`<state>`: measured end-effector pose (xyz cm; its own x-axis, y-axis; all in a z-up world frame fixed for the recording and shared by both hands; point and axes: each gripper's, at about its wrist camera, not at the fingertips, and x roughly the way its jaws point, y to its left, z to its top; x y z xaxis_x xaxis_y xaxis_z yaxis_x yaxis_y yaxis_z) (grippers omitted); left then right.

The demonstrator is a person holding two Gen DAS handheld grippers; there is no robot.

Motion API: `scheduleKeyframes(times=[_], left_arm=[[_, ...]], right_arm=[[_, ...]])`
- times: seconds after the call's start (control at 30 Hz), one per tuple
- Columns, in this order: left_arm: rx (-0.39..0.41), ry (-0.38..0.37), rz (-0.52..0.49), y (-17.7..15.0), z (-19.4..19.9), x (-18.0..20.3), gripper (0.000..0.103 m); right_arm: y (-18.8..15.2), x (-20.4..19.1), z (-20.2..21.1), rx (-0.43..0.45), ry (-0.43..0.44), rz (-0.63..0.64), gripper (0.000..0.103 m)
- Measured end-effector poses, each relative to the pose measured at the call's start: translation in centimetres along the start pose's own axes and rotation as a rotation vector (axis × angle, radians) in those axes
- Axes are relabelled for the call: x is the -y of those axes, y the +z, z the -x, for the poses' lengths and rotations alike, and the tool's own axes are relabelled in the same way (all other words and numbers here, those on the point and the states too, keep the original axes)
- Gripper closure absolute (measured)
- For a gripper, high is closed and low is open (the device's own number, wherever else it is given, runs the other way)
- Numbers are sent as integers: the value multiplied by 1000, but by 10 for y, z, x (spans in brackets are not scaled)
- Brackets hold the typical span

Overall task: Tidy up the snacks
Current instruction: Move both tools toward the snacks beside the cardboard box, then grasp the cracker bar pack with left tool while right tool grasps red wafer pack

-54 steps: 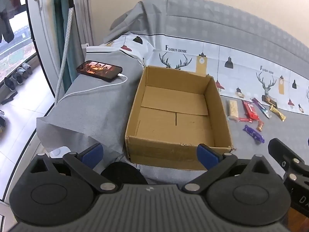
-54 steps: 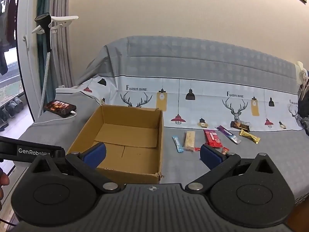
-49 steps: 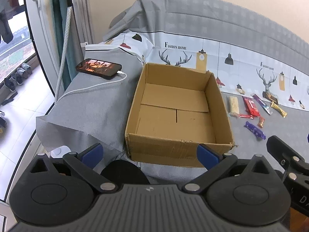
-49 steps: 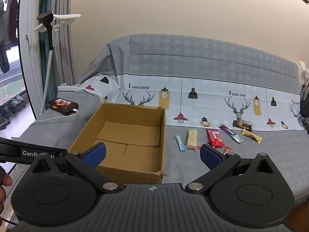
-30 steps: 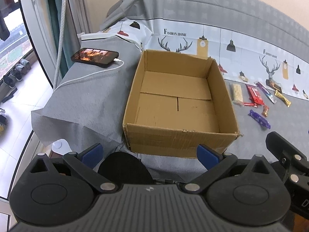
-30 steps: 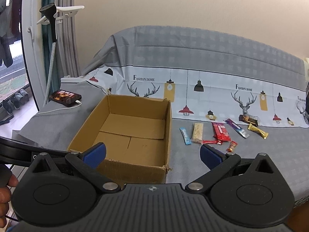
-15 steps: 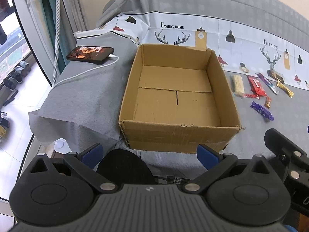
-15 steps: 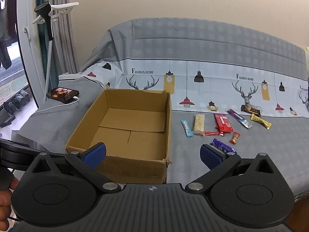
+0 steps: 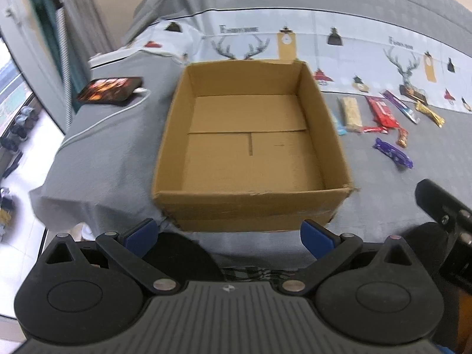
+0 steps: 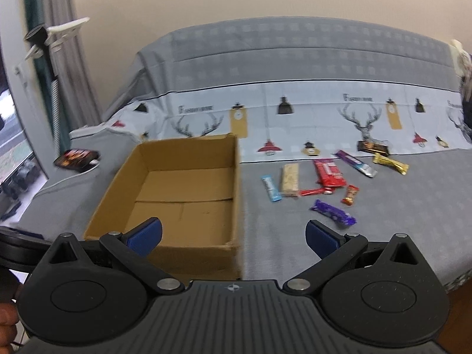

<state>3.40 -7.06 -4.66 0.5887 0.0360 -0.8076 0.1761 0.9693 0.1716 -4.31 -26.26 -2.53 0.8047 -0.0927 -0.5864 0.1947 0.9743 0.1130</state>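
**Snack sort: nothing boxed yet**

Box (image 9: 250,147) sits open-topped on the grey cover (image 10: 398,221) of the couch, toward its left end. Interior shows bare cardboard only; no snack inside.

Snacks lie in a loose cluster on the cover just right of the box, none touching it as far as the blurred frames show:
- blue bar (image 10: 271,188), nearest the box wall
- beige bar (image 10: 290,180), beside the blue one
- red pack (image 10: 329,172), with a thin red stick (image 10: 315,191) at its near end
- small orange sweet (image 10: 350,194)
- purple bar (image 10: 333,212), closest to the front edge
- purple-white stick (image 10: 355,163), gold bar (image 10: 391,163) and dark bar (image 10: 372,146), farthest back

Left gripper (image 9: 230,233): jaws spread wide, nothing between them, hovering off the front edge facing the box's near wall.
Right gripper (image 10: 233,236): jaws likewise wide apart and empty, aimed between the box's right wall and the snack cluster.

Phone (image 9: 110,91) with cable lies at the left end, clear of the work.

Progress estimate: at the start. All nine visible items remain outside. Probable first pick is the purple bar, being nearest the right gripper.
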Motion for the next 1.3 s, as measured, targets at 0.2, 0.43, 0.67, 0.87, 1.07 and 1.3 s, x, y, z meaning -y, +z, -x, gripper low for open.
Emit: scheduleKeyframes(times=[0.2,0.43,0.67,0.87,1.07,1.3], left_arm=[[43,-84,-72,35,-8,50,0],[39,-239,-81,97,-41,124,0],[-87,-234,-129,157,-104,193,0],[-169,-164,-185,201,-199,247,0],[-268,-129,-229,233,-292,282,0],[-362,-123,-273,246,-361,309,1]], right_arm=[[1,67,-12,51,-143,-90,0],[3,164,-49,47,-328,-190,0],[4,244,-111,-12,-373,-291,0],[22,287,-194,-68,-289,-284,0],[44,284,-297,-160,-173,-243,0],[51,233,-398,-246,-93,-38,0]])
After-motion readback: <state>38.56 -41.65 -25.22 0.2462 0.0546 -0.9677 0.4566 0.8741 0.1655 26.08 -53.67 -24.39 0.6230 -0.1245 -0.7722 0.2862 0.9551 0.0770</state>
